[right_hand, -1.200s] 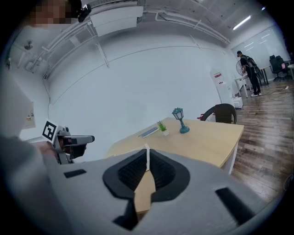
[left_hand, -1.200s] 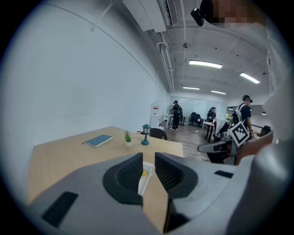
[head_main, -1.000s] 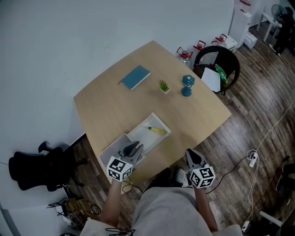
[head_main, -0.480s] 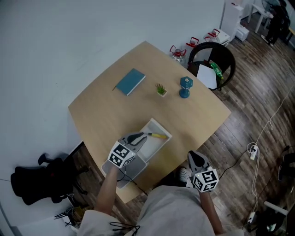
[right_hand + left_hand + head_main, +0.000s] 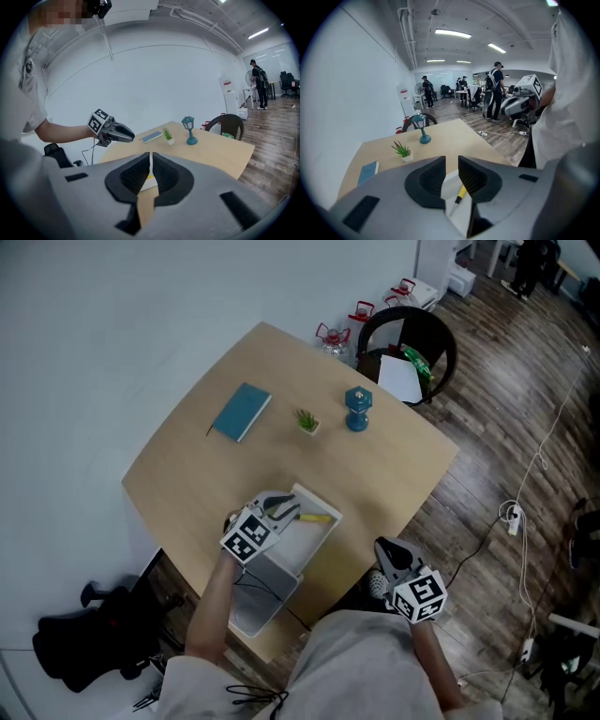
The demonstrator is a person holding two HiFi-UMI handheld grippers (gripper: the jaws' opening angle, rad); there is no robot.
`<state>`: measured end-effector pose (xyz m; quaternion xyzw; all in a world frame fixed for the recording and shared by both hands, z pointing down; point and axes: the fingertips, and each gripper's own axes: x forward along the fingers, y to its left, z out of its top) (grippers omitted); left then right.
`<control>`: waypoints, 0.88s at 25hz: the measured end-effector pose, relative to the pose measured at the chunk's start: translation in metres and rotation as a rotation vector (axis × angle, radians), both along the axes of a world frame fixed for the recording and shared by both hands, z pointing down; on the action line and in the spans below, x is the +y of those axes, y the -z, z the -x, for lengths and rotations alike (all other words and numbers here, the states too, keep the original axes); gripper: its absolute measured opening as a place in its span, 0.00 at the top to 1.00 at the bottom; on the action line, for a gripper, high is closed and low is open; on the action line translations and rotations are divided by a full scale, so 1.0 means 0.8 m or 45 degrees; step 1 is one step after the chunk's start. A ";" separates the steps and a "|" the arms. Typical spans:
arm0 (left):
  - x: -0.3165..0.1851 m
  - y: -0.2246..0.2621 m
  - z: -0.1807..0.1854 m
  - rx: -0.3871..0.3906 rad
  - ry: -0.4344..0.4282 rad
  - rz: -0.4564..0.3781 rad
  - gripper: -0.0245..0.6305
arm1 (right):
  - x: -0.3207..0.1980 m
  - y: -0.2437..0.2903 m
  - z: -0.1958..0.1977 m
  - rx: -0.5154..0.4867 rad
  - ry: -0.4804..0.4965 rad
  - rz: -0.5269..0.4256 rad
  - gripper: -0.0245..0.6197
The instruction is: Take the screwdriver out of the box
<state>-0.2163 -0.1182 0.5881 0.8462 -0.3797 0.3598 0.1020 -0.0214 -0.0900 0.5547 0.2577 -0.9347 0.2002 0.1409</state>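
One screwdriver [image 5: 317, 517] lies in the box [image 5: 279, 563] just beyond the left hand-held gripper [image 5: 289, 509], its empty jaws apart.

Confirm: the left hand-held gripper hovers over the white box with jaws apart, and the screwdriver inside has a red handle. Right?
Wrong on the colour: the screwdriver has a yellow handle, not red, as the left gripper view shows. The rest holds: the left hand-held gripper hovers over the white box with jaws apart.
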 end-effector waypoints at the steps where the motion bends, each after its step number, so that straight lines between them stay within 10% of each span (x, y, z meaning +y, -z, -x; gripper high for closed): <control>1: -0.004 -0.004 -0.003 0.014 -0.026 0.020 0.84 | 0.002 -0.003 -0.001 0.001 -0.007 0.008 0.92; 22: 0.020 -0.164 -0.014 -0.098 -0.280 0.412 0.84 | 0.009 -0.035 -0.004 0.044 -0.137 0.049 0.92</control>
